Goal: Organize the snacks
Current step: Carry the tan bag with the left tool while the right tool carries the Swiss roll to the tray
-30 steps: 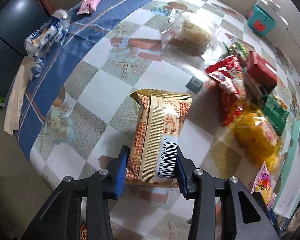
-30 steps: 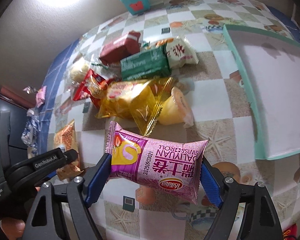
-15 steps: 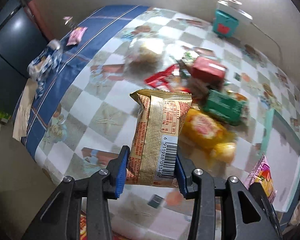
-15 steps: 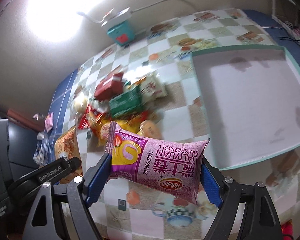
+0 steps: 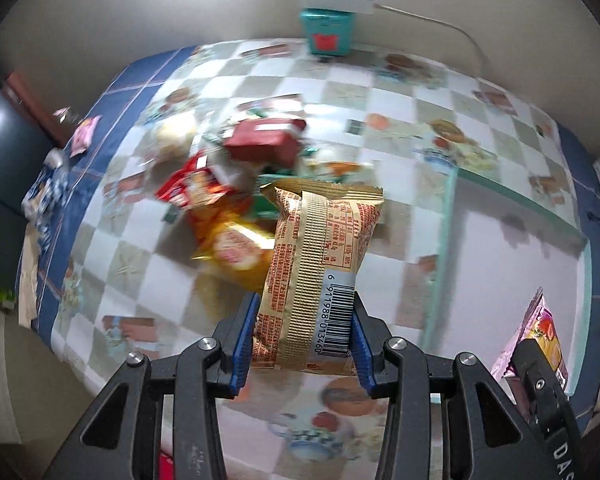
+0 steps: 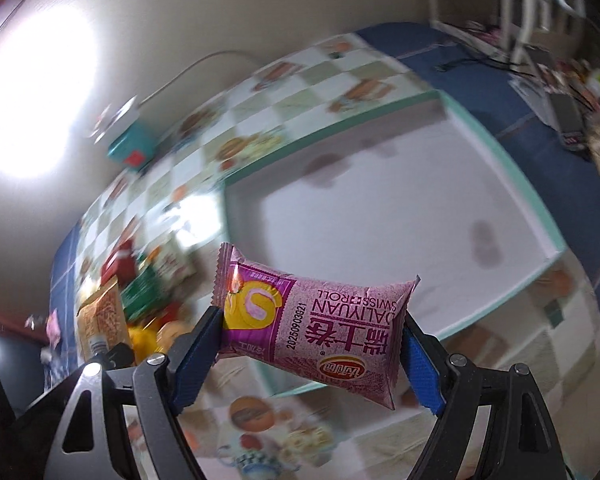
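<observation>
left gripper (image 5: 303,340) stays clamped on the gold snack pack (image 5: 314,276); right gripper (image 6: 312,350) stays clamped on the pink swiss roll pack (image 6: 316,330). both have swung from the snack pile (image 5: 236,184), now at ten o'clock, toward the white tray (image 6: 380,216), bare and roomy inside its teal rim, on the bench (image 5: 140,264).

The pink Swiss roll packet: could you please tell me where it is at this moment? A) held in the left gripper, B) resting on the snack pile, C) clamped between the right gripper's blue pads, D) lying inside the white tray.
C: the right wrist view shows the pink Swiss roll packet clamped crosswise between the blue pads of the right gripper, above the white tray, which holds no snacks.
</observation>
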{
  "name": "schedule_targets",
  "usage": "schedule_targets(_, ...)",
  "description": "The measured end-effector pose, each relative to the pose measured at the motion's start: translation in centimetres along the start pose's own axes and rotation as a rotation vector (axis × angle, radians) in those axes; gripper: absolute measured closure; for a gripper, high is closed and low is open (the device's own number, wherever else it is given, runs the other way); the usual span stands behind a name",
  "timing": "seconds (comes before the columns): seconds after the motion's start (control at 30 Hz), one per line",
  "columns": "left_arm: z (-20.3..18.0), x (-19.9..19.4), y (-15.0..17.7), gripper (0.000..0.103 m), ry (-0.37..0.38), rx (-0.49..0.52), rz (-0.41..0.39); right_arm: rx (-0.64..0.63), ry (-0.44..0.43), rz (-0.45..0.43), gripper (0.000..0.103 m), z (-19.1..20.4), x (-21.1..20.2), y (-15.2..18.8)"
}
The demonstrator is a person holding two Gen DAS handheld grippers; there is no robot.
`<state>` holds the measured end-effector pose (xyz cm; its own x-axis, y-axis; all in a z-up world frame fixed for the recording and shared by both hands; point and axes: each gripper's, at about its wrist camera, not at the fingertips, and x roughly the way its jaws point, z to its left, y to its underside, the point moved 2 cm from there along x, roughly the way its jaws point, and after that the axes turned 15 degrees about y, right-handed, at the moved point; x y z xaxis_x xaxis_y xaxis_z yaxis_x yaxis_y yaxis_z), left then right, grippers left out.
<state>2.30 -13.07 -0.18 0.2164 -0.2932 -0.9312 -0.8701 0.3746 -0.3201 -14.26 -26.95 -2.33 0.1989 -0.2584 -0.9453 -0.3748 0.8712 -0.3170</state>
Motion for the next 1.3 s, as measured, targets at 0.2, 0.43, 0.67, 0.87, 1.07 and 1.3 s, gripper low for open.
schedule_targets(0.2,-4.3,1.9,-0.1,0.059,0.032,0.076,0.009,0.112,0.101,-0.009,0.018,-4.5,1.2,-2.2)
schedule_targets(0.43,-8.5,4.5,-0.4,0.059,0.063,0.156,0.034,0.185,0.204,-0.045,0.018,-8.3,2.9,-5.1)
schedule_targets(0.67,-11.7,6.1,-2.5,0.059,0.082,0.23,0.024,0.189,0.247,-0.044,0.018,-9.4,5.3,-7.5)
schedule_targets(0.87,-13.8,7.3,-4.5,0.059,0.092,0.293,0.031,0.155,0.256,-0.069,0.018,-8.8,6.5,-9.3)
schedule_targets(1.07,-15.5,8.5,-6.7,0.059,0.109,0.336,0.039,0.121,0.253,-0.101,0.018,-7.9,7.4,-10.8)
schedule_targets(1.3,-16.6,9.9,-7.2,0.059,0.132,0.354,0.049,0.117,0.274,-0.125,0.017,-7.9,8.2,-12.0)
